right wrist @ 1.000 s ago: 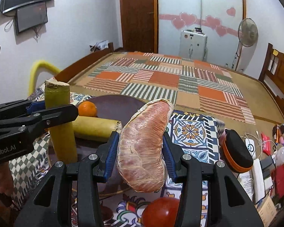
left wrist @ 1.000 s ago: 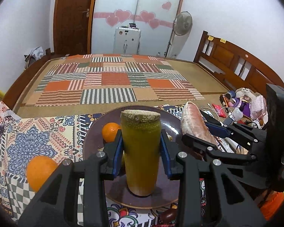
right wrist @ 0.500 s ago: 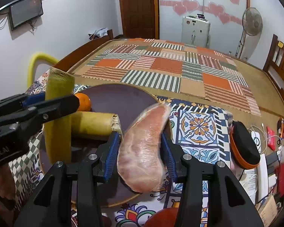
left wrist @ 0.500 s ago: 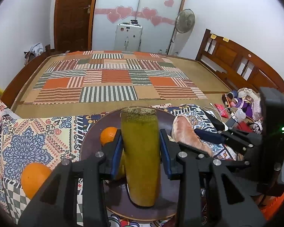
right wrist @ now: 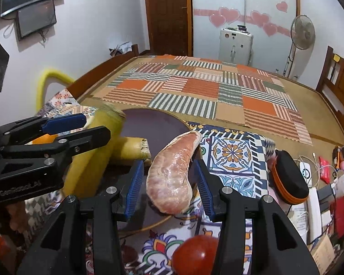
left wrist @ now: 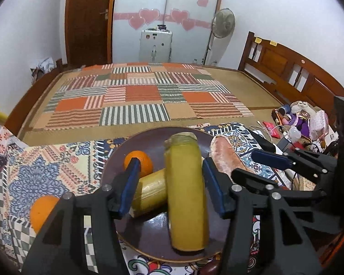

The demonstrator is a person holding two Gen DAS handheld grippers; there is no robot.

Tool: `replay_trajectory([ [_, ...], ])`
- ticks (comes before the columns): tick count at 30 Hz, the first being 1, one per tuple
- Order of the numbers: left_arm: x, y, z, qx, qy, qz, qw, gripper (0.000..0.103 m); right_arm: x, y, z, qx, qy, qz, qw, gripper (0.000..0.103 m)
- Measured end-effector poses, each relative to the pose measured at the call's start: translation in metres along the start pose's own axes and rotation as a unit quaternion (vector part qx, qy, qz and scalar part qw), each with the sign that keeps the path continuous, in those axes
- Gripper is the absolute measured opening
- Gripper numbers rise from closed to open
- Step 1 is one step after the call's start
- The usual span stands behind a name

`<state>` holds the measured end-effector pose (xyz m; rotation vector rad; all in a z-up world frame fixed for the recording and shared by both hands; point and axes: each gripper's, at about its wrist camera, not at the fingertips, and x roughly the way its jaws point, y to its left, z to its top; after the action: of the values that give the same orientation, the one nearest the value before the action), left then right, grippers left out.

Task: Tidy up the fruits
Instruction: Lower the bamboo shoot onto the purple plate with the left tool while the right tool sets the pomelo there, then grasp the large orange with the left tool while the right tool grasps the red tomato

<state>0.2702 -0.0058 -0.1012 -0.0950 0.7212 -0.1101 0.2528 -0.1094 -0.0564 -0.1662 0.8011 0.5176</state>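
A dark round plate (left wrist: pixel 153 236) sits on the patterned cloth. My left gripper (left wrist: pixel 172 185) is open, its pads apart from a yellow-green sugarcane piece (left wrist: pixel 187 192) that leans on a second cane piece (left wrist: pixel 149 190) lying on the plate. An orange (left wrist: pixel 138 161) lies on the plate behind them. My right gripper (right wrist: pixel 169 185) is open around a peeled pink pomelo segment (right wrist: pixel 172 174) that rests at the plate's right rim (right wrist: pixel 158 223). The segment also shows in the left wrist view (left wrist: pixel 227 158).
A second orange (left wrist: pixel 42 210) lies on the cloth left of the plate. A red tomato (right wrist: pixel 195 252) lies on the cloth below the right gripper. A black-and-orange case (right wrist: pixel 289 178) and cluttered small items (left wrist: pixel 302 123) sit to the right.
Both grippers have opened. The sugarcane piece has tipped from upright and now leans on the other cane. The pomelo segment has come down onto the plate's rim.
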Motion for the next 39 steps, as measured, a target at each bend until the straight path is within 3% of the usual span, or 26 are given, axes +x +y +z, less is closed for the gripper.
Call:
replay_trajectory([
  [9, -0.031, 0.015, -0.011, 0.014, -0.010, 0.020, 0.9997, 0.057, -0.026, -0.002, -0.004, 0.011, -0.028, 0.003, 1.000, 0.050],
  [13, -0.050, 0.030, -0.022, 0.001, -0.012, 0.023, 0.9997, 0.060, -0.028, -0.007, -0.008, 0.020, -0.025, 0.001, 0.999, 0.050],
  [19, -0.074, 0.059, -0.040, 0.001, -0.008, 0.057, 0.9983, 0.065, -0.037, -0.012, -0.022, 0.028, -0.022, -0.010, 0.999, 0.050],
  [24, -0.086, 0.087, -0.050, -0.014, 0.003, 0.074, 0.9972, 0.074, -0.046, -0.015, -0.033, 0.030, -0.021, -0.021, 0.999, 0.050],
  [27, -0.084, 0.102, -0.056, -0.028, 0.019, 0.065, 0.9973, 0.084, -0.050, -0.015, -0.040, 0.027, -0.021, -0.029, 0.999, 0.057],
  [29, -0.077, 0.108, -0.060, -0.034, 0.029, 0.066, 0.9968, 0.084, -0.054, -0.014, -0.046, 0.023, -0.027, -0.037, 0.999, 0.066],
  [39, -0.044, 0.120, -0.065, -0.042, 0.061, 0.080, 0.9941, 0.084, -0.041, -0.019, -0.068, 0.025, -0.008, -0.052, 0.998, 0.067],
])
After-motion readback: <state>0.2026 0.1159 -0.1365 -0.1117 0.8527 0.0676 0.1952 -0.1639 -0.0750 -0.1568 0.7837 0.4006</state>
